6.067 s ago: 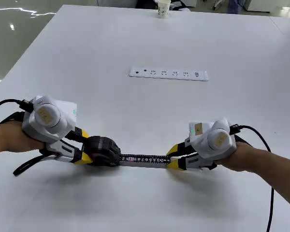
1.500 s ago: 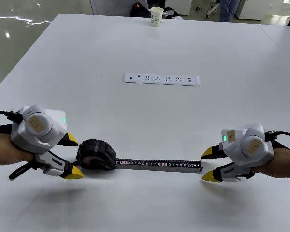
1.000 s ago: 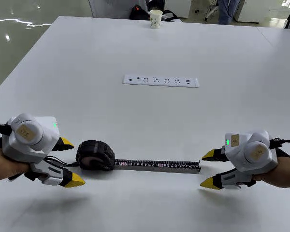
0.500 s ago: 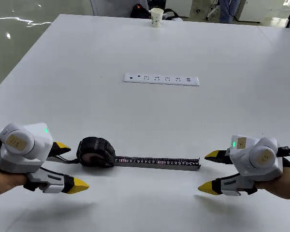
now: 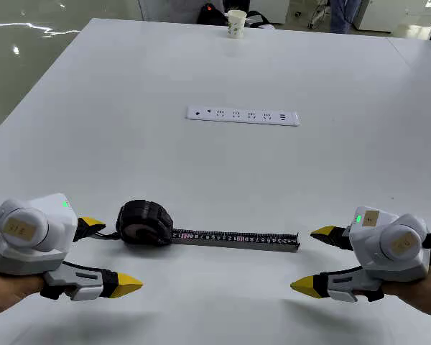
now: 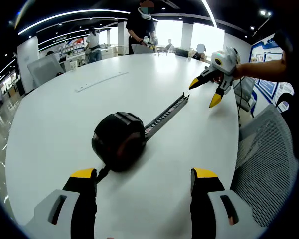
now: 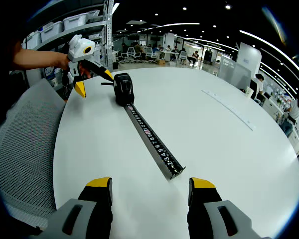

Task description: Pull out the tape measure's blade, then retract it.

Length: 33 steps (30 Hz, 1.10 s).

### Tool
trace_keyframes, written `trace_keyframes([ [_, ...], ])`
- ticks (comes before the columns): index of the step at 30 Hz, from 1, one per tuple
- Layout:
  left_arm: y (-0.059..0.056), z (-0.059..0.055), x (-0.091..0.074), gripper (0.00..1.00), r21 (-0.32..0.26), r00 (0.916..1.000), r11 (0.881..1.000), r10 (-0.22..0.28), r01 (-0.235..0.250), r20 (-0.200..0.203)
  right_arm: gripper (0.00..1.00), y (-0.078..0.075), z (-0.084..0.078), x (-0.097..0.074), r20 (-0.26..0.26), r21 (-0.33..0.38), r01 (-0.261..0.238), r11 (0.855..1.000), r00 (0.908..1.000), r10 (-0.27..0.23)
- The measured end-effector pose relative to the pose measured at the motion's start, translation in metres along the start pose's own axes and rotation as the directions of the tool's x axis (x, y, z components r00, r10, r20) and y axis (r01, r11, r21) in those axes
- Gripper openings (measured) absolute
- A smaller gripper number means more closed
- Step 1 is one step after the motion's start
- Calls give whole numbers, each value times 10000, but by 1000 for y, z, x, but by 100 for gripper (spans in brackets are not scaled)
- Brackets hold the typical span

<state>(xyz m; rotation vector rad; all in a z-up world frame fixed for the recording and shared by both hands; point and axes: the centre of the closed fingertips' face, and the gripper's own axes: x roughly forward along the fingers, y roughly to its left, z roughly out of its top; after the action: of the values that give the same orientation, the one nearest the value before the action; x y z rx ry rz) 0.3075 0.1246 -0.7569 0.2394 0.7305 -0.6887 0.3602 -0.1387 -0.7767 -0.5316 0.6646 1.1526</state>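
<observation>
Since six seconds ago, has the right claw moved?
Yes. Then it clamped the blade below the middle of the power strip; now the right claw sits open, rightward, below its right end, just off the blade's tip.

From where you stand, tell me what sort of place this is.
Probably an open-plan office or lab: a large white table carrying a power strip, office chairs at desks in the background, and shelving stacked with storage bins.
</observation>
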Motion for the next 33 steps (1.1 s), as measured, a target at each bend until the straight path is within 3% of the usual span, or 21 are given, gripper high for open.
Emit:
trace_keyframes([
  [12, -9, 6, -1, 82, -663, 9963, 9962, 612, -571, 612, 69, 9, 6, -4, 562, 871, 495, 9950, 9969, -546],
  [18, -12, 9, -2, 88, -965, 9910, 9913, 982, -893, 913, 75, 13, 14, -6, 940, 1372, 794, 9874, 9912, -928],
  [33, -23, 20, -10, 95, -1600, 9802, 9801, 1404, -1176, 1397, 86, 29, 27, -12, 1507, 2354, 1151, 9651, 9766, -1533],
])
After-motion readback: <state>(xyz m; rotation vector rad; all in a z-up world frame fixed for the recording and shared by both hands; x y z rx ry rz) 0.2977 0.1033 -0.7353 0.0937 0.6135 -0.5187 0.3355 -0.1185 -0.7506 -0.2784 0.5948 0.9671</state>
